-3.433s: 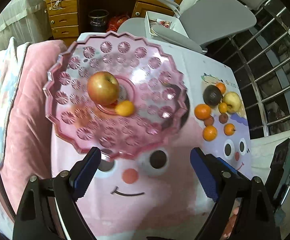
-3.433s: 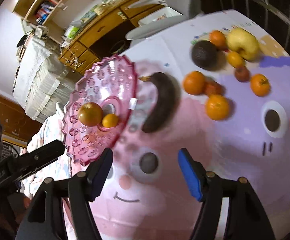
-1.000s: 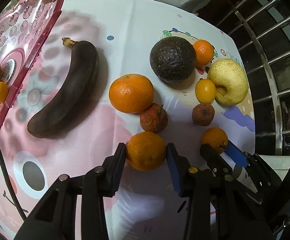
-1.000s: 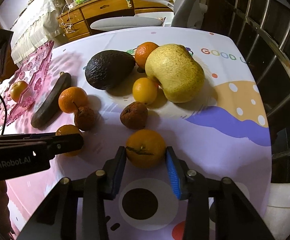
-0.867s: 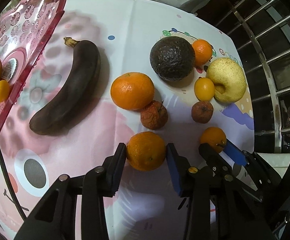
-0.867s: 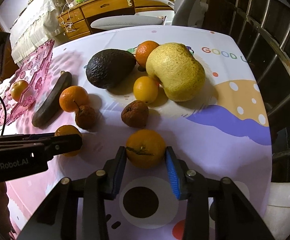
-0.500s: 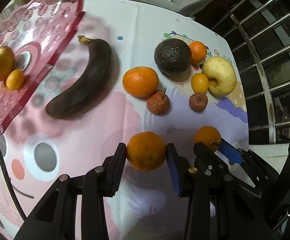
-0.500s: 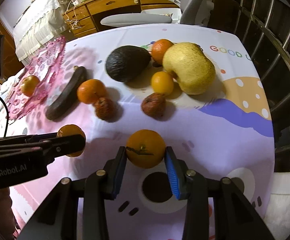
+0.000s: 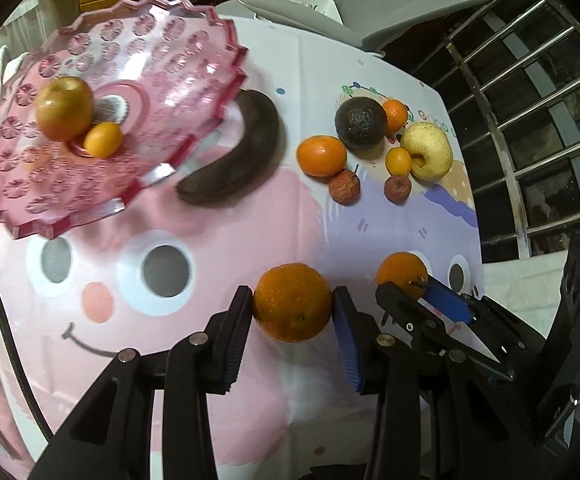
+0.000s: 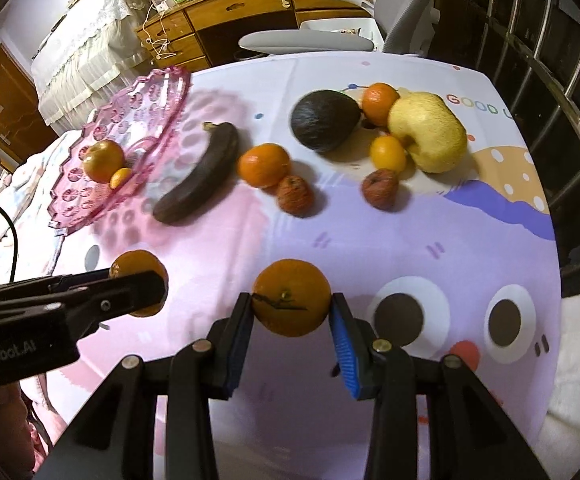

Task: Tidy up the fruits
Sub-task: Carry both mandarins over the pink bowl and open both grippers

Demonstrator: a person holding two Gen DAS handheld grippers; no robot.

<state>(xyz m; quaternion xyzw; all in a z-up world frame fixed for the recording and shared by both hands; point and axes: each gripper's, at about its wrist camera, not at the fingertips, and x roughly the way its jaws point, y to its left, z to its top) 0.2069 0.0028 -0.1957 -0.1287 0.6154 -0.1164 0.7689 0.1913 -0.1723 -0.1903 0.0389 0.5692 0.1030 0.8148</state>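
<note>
- The scalloped pink translucent plastic fruit plate (image 9: 193,80) sits at the upper left of the left wrist view, holding a reddish-yellow apple (image 9: 64,108) and a small yellow-orange kumquat (image 9: 103,140).
- Just right of the plate lies a blackened, overripe curved banana (image 9: 241,152) on the cartoon-face tablecloth (image 9: 209,216).
- At lower centre, the left gripper (image 9: 293,312) is clamped on a round, dimpled orange mandarin (image 9: 292,307), lifted clear of the cloth.
- Upper right holds a cluster: a loose orange (image 9: 321,156), dark wrinkled avocado (image 9: 360,123), pale yellow pear (image 9: 426,151) and two shrivelled red fruits.
- In the right wrist view, the right gripper (image 10: 290,312) squeezes a second stemmed orange mandarin (image 10: 292,298) at lower centre.
</note>
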